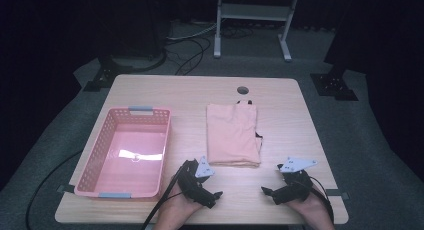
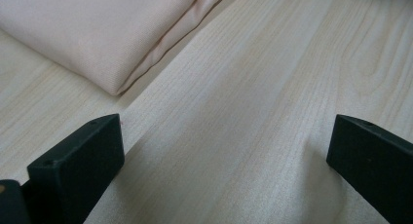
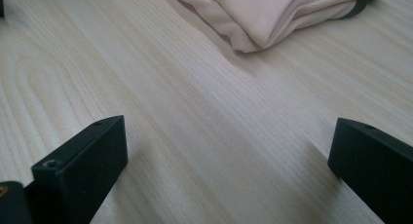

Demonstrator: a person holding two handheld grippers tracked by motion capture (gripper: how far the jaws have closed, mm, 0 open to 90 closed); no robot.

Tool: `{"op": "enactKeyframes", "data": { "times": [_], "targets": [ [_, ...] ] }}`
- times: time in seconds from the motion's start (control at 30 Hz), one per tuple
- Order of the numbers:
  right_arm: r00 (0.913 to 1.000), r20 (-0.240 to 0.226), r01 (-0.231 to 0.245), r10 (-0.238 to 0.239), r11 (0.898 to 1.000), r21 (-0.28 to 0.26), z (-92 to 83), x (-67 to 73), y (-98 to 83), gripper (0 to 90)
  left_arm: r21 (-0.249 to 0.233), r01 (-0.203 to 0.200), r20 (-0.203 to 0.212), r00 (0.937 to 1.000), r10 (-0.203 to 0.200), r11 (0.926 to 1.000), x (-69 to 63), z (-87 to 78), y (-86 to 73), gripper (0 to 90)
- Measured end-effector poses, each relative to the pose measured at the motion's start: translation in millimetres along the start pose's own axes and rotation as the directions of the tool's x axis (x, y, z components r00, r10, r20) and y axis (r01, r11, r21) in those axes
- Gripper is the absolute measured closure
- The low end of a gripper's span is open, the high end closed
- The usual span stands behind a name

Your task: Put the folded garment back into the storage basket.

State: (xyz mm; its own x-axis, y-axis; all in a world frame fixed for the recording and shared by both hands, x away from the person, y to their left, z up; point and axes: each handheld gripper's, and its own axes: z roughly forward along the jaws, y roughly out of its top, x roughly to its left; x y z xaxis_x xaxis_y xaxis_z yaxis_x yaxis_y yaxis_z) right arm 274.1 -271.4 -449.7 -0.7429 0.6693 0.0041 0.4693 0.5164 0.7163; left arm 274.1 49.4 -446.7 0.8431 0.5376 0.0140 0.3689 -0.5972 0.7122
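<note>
Since the wooden table carries everything here, I start with it: a pale top with a small round cable hole near its far edge, and bare wood along the near edge where I have both tools parked.

On the left half sits the pink plastic basket, open side up and with nothing in it. I read it as the place where the cloth is meant to go, which would explain why it stands just beside the cloth.

The folded peach garment lies flat in the middle of the table, right of the basket and apart from it, with a bit of dark trim peeking out at its far end and right edge. Its near fold faces me, a tidy edge to slide under.

My left gripper rests low near the garment's near left corner, my right gripper near the right corner, both short of the cloth and touching none of it. In the left gripper view the jaws stand wide apart over bare wood, with the garment's corner ahead; the right gripper view shows the same spread jaws and the bunched fold beyond. I judge them held that way to take both near corners together.
</note>
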Motion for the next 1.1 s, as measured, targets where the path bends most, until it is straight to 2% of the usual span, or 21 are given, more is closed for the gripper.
{"op": "enactKeyframes", "data": {
  "times": [0.17,0.33,0.63,0.73,0.9,1.1],
  "targets": [
    [1.0,0.001,-0.003,0.003,1.0,0.0,0.0,0.1,0.1,0.9,-0.001,-0.004,0.005,1.0,0.004,1.0,0.9,-0.4,-0.2,0.0],
    [0.9999,0.007,-0.011,0.011,1.0,-0.002,-0.2,-0.2,0.2,0.9,-0.006,0.011,0.019,0.9998,-0.011,0.9999,3.4,-0.8,0.2,0.0],
    [0.9999,0.011,-0.012,0.012,0.999,-0.042,-5.4,-1.3,1.8,0.9,-0.051,0.04,0.037,0.9986,-0.038,0.9979,11.2,-4.2,7.4,0.0],
    [0.9998,-0.006,-0.02,0.02,0.998,-0.065,-7.4,-1.2,6.0,0.8,-0.057,0.039,0.048,0.9982,-0.036,0.9976,12.6,-4.6,11.5,0.0],
    [0.9997,-0.022,-0.014,0.012,0.997,-0.081,-6.5,-1.8,14.4,0.8,-0.058,0.025,0.044,0.9988,-0.022,0.998,14.1,-2.9,19.2,0.0],
    [0.9989,-0.047,-0.008,0.004,0.996,-0.092,-1.5,-3.0,32.9,0.9,-0.053,0.018,0.042,0.999,-0.016,0.9984,21.4,-0.3,29.5,0.0]
  ]
}}
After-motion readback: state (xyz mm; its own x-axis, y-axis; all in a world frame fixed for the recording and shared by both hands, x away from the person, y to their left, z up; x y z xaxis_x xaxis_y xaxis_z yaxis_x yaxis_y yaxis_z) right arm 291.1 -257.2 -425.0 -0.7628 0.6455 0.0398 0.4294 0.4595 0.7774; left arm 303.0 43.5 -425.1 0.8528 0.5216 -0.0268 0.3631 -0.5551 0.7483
